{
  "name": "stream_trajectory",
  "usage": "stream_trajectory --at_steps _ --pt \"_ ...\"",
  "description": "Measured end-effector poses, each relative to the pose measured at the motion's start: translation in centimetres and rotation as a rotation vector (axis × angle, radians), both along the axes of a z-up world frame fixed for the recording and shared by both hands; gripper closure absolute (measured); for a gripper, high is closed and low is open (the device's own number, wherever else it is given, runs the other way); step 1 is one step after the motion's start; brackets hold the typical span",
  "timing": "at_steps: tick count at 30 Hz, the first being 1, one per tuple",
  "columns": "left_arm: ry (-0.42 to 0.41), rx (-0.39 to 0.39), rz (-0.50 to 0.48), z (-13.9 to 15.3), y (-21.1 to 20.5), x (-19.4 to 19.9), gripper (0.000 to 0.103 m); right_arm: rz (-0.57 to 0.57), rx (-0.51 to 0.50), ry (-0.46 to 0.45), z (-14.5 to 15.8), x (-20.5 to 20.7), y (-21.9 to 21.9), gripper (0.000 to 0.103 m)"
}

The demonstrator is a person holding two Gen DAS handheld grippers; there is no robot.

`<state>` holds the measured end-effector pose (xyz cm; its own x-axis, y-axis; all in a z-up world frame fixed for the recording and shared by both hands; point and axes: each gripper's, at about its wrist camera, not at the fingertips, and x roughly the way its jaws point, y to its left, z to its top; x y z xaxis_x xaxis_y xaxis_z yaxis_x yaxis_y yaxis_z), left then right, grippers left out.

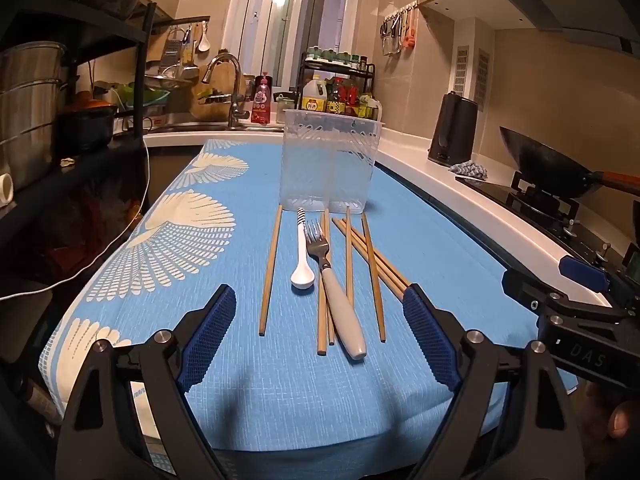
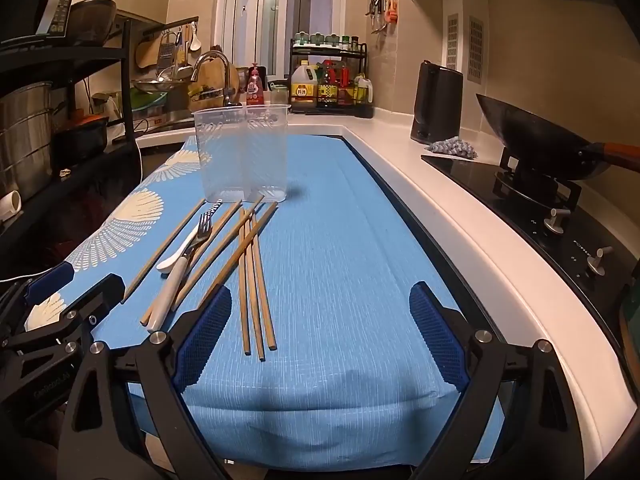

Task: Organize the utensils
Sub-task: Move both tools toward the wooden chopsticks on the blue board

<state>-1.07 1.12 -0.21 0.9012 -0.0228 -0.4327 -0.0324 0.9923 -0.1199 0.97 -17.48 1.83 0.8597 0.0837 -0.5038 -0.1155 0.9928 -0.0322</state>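
A clear plastic two-part utensil holder [image 1: 329, 164] [image 2: 245, 156] stands empty on the blue cloth [image 1: 440, 264] [image 2: 340, 260]. In front of it lie several wooden chopsticks [image 1: 270, 270] [image 2: 253, 280], a white spoon [image 1: 302, 256] [image 2: 176, 258] and a fork with a white handle [image 1: 340, 312] [image 2: 172, 284]. My left gripper [image 1: 322, 336] is open and empty, hovering just short of the utensils' near ends. My right gripper [image 2: 320, 332] is open and empty, to the right of the pile, with three chopsticks between its fingers' line of sight.
A white counter [image 2: 460, 216] runs along the right with a gas hob, a black wok [image 2: 532, 140] and a black kettle [image 2: 436, 104]. A sink with tap [image 1: 228, 88] and a bottle rack [image 1: 340, 92] stand behind. A black shelf with pots [image 1: 32, 96] is at left.
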Motion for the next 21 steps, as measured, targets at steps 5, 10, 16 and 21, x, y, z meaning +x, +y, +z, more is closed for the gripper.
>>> stream_trajectory --at_steps 5,10,16,21 --pt "-0.001 0.002 -0.004 -0.1 -0.1 0.0 0.02 0.002 0.002 0.013 0.1 0.1 -0.1 0.014" --pt "-0.001 0.003 -0.005 -0.1 -0.1 0.0 0.02 0.001 0.004 0.018 0.1 0.1 -0.1 0.014" --pt "-0.003 0.002 -0.004 -0.1 0.0 0.0 0.02 0.007 -0.002 0.012 0.2 0.1 0.2 0.014" --pt "-0.002 0.003 -0.003 -0.2 0.0 0.0 0.02 0.007 -0.001 0.013 0.2 0.0 0.7 0.014"
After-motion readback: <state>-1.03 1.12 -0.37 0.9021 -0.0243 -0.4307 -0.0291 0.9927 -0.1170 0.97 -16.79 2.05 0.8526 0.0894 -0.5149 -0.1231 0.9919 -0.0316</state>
